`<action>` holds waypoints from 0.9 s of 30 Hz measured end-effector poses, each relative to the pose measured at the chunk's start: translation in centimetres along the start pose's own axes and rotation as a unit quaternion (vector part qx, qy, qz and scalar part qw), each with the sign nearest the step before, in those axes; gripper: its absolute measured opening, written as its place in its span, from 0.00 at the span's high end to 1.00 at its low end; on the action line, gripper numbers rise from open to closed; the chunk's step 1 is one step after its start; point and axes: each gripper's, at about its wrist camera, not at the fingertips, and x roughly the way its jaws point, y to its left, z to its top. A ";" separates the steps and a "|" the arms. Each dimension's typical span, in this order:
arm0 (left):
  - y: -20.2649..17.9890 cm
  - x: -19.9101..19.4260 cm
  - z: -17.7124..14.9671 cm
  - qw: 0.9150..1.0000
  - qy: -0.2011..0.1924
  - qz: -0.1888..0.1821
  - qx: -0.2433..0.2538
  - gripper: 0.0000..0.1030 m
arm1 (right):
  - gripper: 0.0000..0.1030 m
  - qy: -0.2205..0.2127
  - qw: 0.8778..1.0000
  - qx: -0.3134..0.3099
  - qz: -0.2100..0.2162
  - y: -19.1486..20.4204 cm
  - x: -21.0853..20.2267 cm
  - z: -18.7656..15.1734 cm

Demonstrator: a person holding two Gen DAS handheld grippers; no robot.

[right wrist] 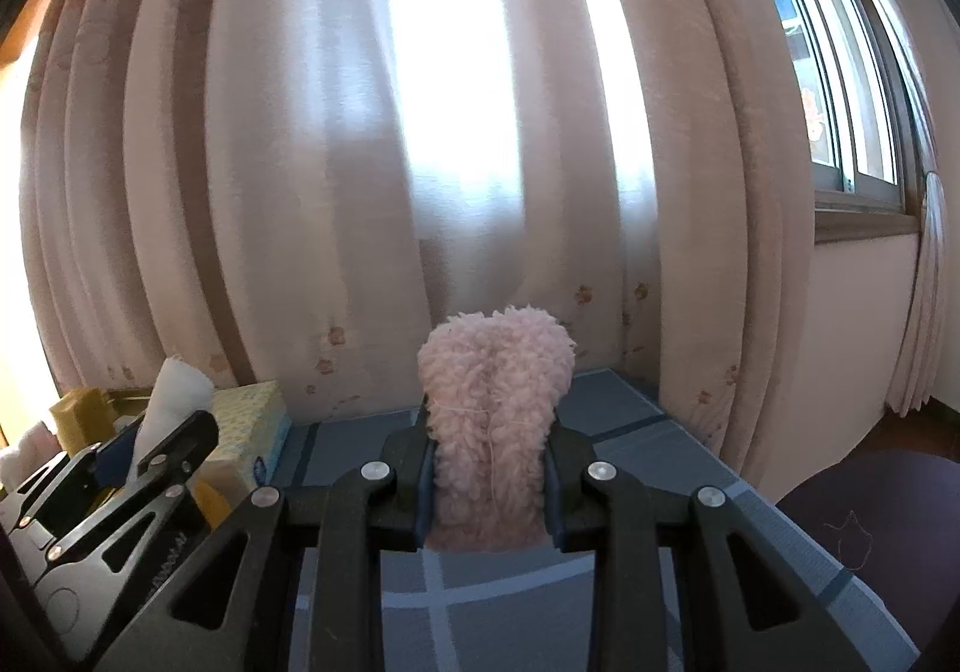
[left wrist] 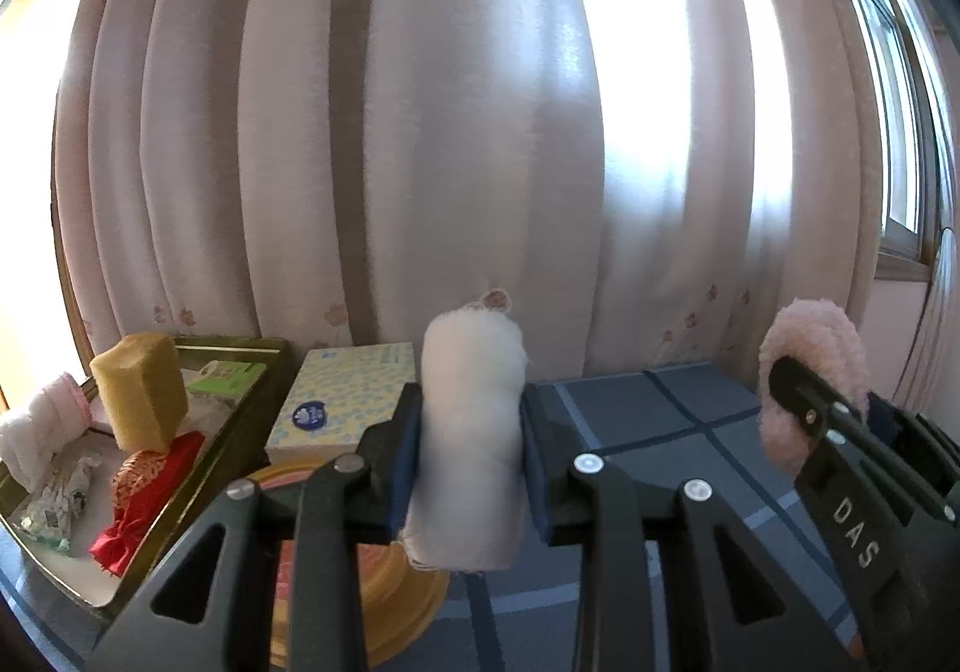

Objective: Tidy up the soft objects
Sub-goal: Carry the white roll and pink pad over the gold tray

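- Left wrist view: my left gripper pinches a white roll, upright between the blue pads, raised over the blue table.
- Right wrist view: my right gripper pinches a pink fluffy piece, also upright, held above the same table.
- Both grippers are side by side; my right one with the pink piece shows at the right edge of the left view, my left one with the white roll at the left of the right view.
- Tray at far left holds a yellow sponge, red cloth, white-pink towel, green packet, wrapped packet.
- Tissue box sits just right of the tray.
- Yellow round thing below my left gripper, mostly hidden.
- Curtain behind the table, window at right.
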 end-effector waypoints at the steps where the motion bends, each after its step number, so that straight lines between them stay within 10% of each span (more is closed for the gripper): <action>1: 0.1 -0.1 0.0 1.000 0.000 0.000 0.000 0.72 | 0.70 0.000 1.000 -0.002 0.002 0.2 -0.1 0.0; 27: 6.7 -3.0 -0.9 0.998 -0.002 0.024 -0.051 0.71 | 0.70 -0.007 0.998 -0.007 0.060 6.9 -2.6 -1.3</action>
